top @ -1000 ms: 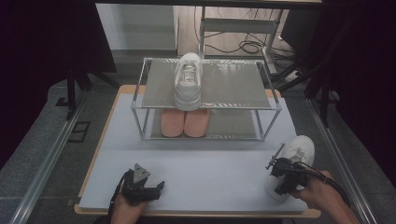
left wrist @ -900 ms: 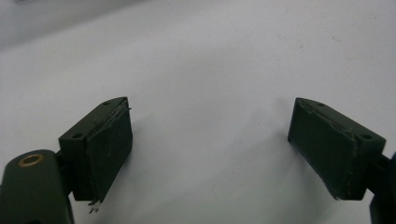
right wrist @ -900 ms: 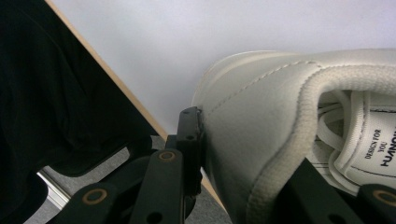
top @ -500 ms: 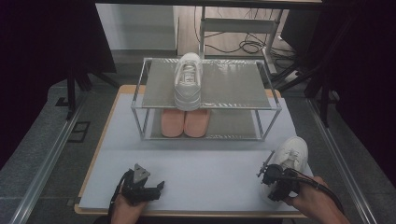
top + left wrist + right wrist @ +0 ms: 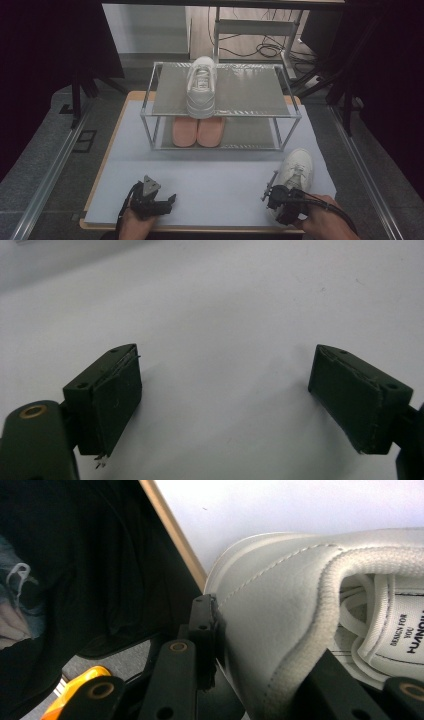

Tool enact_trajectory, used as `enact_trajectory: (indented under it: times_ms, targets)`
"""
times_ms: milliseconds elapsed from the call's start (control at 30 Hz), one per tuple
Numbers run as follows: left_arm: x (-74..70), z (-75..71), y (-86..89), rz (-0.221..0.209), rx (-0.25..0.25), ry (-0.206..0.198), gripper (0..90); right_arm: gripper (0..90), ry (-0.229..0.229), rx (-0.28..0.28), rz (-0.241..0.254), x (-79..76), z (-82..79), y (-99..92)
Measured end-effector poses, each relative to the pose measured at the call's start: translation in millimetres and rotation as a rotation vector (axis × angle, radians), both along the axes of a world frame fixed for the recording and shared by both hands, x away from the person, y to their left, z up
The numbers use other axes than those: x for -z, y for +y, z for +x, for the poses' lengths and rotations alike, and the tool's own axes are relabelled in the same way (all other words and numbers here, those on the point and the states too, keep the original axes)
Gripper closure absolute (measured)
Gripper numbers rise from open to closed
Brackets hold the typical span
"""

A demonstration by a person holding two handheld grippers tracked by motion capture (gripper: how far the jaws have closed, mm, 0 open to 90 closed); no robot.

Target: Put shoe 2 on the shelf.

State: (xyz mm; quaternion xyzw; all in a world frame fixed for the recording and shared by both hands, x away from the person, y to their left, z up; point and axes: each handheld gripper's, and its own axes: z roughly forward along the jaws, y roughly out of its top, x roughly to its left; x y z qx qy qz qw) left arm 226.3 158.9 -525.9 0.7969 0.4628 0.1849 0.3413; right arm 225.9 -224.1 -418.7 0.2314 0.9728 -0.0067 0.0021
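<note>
Right gripper clamps the heel of a white sneaker on the bench. Left gripper rests released, jaws apart over bare bench.

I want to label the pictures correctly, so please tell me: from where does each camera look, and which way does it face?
High view: above the person's side, facing forward and down on the table and shoe rack; both hands, left gripper, right gripper.
Left gripper view: rides on the left gripper, facing the bare table; jaws wide apart.
Right gripper view: rides on the right gripper, facing the white sneaker clamped at its heel.
Shared: the sneaker shows in high and right gripper views.
</note>
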Motion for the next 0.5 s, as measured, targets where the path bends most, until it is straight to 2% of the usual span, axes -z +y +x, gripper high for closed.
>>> enact_trajectory:
  times_ms: [233, 500]
  targets:
    - [0.0, 0.0, 0.0, 0.0, 0.0, 0.0, 13.6, 74.1, 0.0, -0.065, 0.0, -1.6, -5.2, 21.1]
    - [-0.1, 0.0, 0.2, 0.001, 0.002, 0.001, 13.6, 74.0, 0.001, -0.123, 0.017, 0.1, -3.2, 49.5]
